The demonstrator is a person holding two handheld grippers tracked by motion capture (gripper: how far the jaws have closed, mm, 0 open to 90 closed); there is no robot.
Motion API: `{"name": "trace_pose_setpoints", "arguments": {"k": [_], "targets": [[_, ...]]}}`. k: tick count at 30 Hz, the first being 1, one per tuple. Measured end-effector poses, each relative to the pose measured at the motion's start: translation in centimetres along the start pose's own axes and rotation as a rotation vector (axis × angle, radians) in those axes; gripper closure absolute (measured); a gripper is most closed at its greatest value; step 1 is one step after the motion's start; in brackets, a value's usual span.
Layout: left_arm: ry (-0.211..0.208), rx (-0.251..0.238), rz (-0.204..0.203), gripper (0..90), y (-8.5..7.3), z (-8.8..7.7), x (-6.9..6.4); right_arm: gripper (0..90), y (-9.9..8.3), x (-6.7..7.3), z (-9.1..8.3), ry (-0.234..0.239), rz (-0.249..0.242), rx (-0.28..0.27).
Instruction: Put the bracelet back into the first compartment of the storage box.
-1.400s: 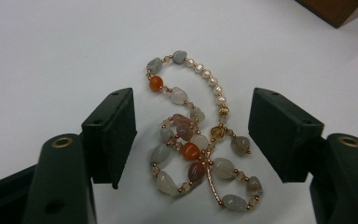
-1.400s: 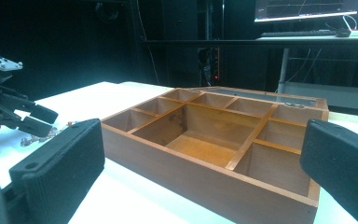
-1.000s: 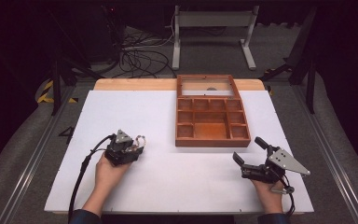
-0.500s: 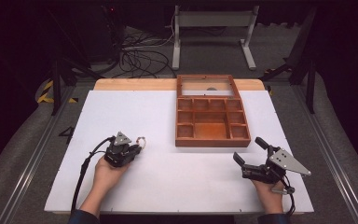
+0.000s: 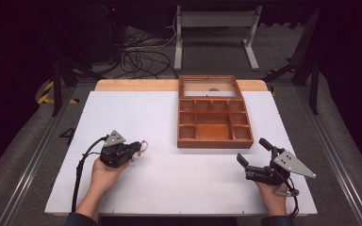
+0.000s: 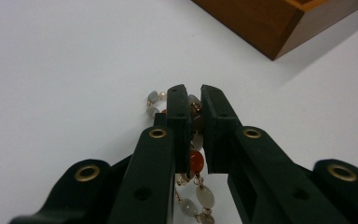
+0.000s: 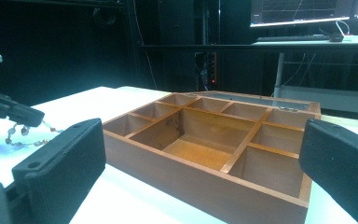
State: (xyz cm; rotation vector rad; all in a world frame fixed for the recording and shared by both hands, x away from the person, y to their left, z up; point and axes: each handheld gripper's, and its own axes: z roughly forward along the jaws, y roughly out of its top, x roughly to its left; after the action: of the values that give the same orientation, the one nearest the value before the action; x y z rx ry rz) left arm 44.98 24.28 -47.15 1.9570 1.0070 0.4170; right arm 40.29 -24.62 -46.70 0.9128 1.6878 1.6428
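- Orange and grey beads of the bracelet [image 6: 196, 161] sit pinched between the closed jaws of the left gripper [image 5: 133, 149], near-left on the white table [image 5: 136, 113].
- Lift straight up so the strand clears the table, then carry it right to the wooden tray [image 5: 214, 123].
- The left jaws, open a second ago, have just been closing on the beads.
- Right gripper [image 5: 253, 157] waits wide open.

Both grippers are black. The left gripper [image 5: 133, 149] and the right gripper [image 5: 252, 157] each carry a grey three-cornered plate on top, the right plate dotted with dark holes. A black cable trails from each. The flat black fingers [image 6: 179, 126] have brass-ringed holes. Dark sleeve cuffs show at the wrists.
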Motion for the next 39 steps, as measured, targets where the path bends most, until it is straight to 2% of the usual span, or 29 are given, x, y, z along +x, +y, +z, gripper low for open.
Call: {"name": "trace_pose_setpoints", "arguments": {"k": [6,8,9,15,23,34,39], "targets": [[-0.005,-0.045,0.025,83.0,1.0,-0.9,-0.3,1.1,0.0,0.0,0.0,-0.007,0.000,-0.001],[-0.015,-0.052,0.019,83.0,1.1,-1.0,-0.4,1.1,0.0,0.1,0.0,-0.004,0.003,-0.002],[-0.029,-0.077,0.016,83.0,1.4,-1.0,-0.6,1.1,0.0,0.1,0.0,-0.005,0.004,0.000],[-0.035,-0.110,0.046,83.0,2.6,-1.2,-0.8,1.1,0.0,0.0,0.1,-0.005,0.000,-0.003],[-0.051,-0.171,0.064,83.0,4.2,-1.4,-1.0,1.1,-0.1,0.0,0.0,-0.010,0.010,0.001],[-0.061,-0.212,0.094,82.9,6.6,-1.3,-1.4,1.1,-0.3,-0.2,0.1,-0.018,-0.003,0.012],[-0.081,-0.226,0.086,82.9,7.3,-1.0,-1.6,1.1,-0.3,-0.2,0.1,-0.016,-0.003,0.014]]}}
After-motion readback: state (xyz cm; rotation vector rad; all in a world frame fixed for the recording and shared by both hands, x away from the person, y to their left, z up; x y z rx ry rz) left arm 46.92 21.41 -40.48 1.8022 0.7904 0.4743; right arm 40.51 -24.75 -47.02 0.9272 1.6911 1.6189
